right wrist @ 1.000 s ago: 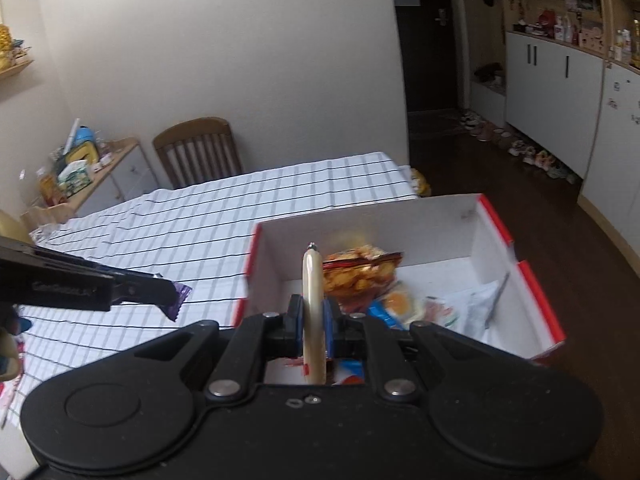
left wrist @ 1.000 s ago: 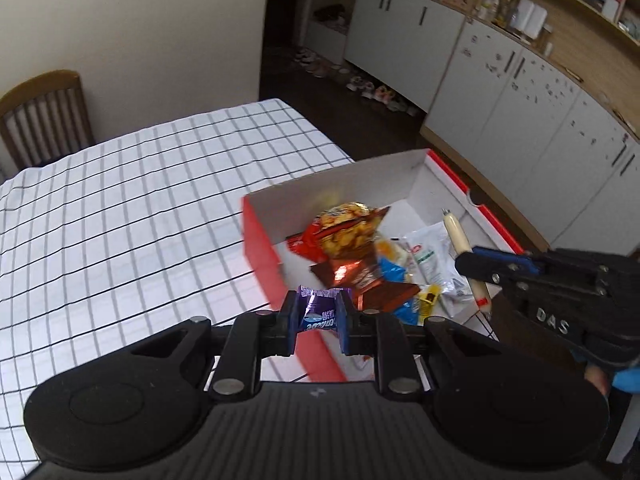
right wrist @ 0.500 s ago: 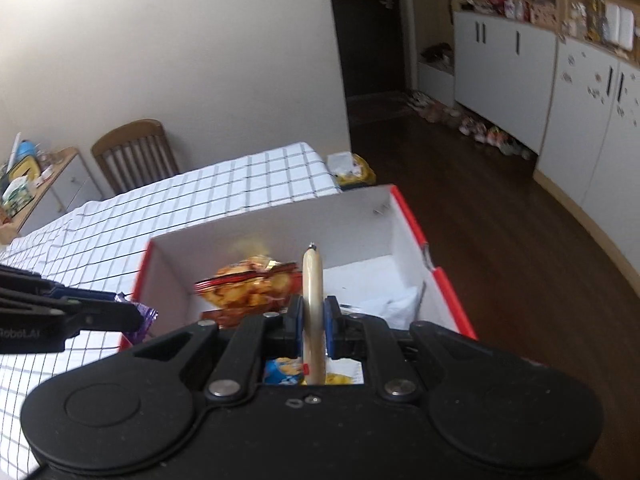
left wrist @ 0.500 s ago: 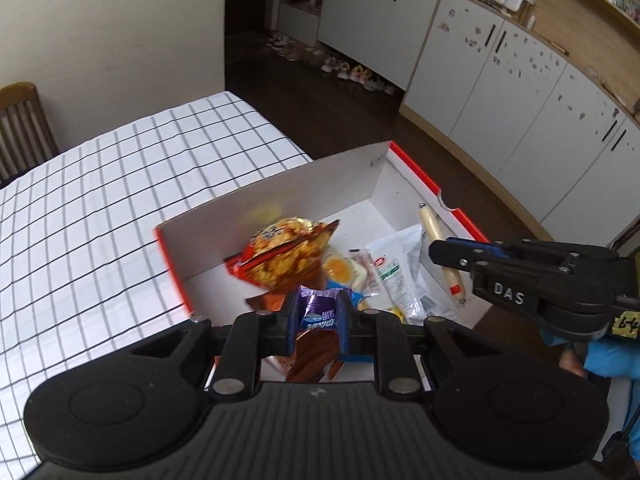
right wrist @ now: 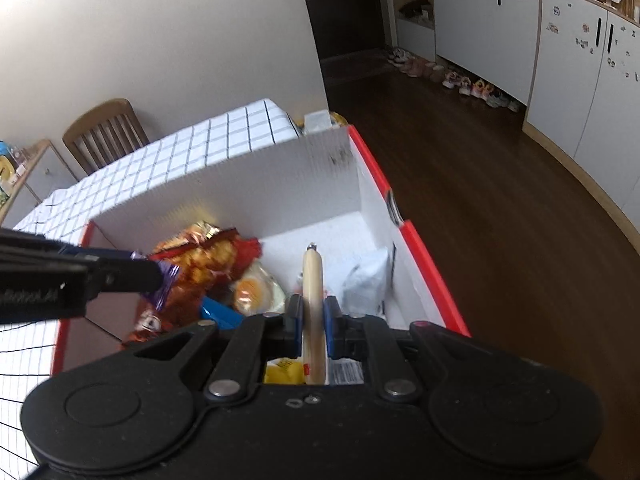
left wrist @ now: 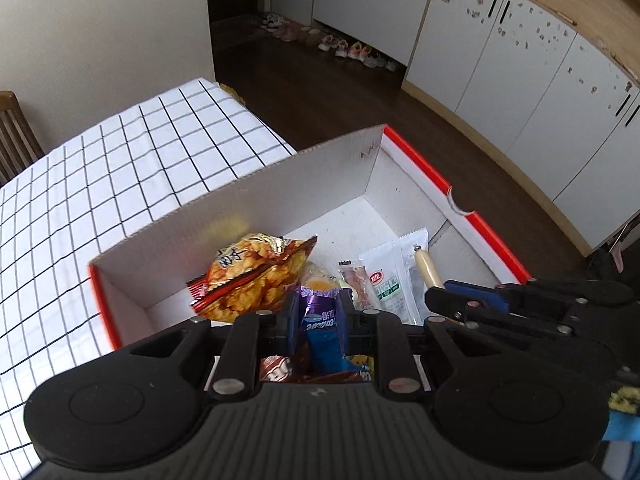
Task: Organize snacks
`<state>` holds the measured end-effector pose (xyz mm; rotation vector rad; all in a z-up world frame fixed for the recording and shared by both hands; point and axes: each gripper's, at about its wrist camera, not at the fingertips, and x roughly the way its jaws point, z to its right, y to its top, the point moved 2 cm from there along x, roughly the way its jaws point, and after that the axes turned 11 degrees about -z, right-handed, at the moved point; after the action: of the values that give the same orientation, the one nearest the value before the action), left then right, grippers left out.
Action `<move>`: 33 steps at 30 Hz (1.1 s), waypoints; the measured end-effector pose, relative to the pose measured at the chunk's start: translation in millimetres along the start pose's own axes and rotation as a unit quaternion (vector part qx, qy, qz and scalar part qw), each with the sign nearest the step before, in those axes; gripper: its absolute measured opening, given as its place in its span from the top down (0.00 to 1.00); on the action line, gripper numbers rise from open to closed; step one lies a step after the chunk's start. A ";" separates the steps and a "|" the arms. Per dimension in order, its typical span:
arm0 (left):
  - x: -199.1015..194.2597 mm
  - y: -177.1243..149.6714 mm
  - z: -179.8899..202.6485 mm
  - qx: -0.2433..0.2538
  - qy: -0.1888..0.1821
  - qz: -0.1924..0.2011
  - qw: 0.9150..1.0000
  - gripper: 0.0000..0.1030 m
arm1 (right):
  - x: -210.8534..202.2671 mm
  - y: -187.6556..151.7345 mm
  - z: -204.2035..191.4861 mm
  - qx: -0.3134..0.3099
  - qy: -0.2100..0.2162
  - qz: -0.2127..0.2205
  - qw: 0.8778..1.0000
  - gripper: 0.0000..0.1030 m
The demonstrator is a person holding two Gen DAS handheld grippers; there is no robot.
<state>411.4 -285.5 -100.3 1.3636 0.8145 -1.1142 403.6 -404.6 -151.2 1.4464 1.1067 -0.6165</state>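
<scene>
A white cardboard box with red edges (left wrist: 280, 196) (right wrist: 260, 184) sits at the end of the checked table and holds several snacks. An orange crisp bag (left wrist: 252, 276) (right wrist: 200, 260) leans at its left. My left gripper (left wrist: 318, 312) is shut on a purple-and-blue wrapped snack (left wrist: 320, 324), held over the box's near side. My right gripper (right wrist: 312, 316) is shut on a tan sausage stick (right wrist: 313, 280) (left wrist: 426, 272) that points up, above the box's right half. White sachets (left wrist: 388, 280) (right wrist: 366, 280) lie under it.
The checked tablecloth (left wrist: 120, 176) stretches left of the box. A wooden chair (right wrist: 104, 132) stands at the table's far end. White cupboards (left wrist: 520, 80) line the right wall across dark wood floor (right wrist: 500, 200), with shoes (right wrist: 472, 84) along their base.
Both grippers have moved right and down, from the box's near-left edge to over its inside, each still holding its snack. The box now fills more of both views.
</scene>
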 end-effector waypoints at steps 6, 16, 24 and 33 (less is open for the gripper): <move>23.7 6.5 10.4 0.008 -0.005 -0.015 1.000 0.82 | 1.5 -3.3 5.3 -0.009 -0.008 -0.010 1.000 0.92; 42.2 3.8 16.9 0.011 -0.002 -0.039 0.999 0.79 | -4.0 -9.6 9.4 -0.012 -0.012 -0.007 1.000 0.80; 15.2 -7.6 2.0 -0.008 -0.015 -0.006 1.000 0.38 | -17.3 -15.4 4.7 -0.014 -0.004 0.005 1.000 0.74; -25.5 -29.0 -20.2 -0.024 -0.015 0.031 0.999 0.38 | -45.7 -25.0 -8.4 -0.014 0.010 0.030 0.999 0.63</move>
<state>379.5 -258.6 -87.5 1.3201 0.7686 -1.0580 360.6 -412.0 -121.5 1.4598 1.0787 -0.5433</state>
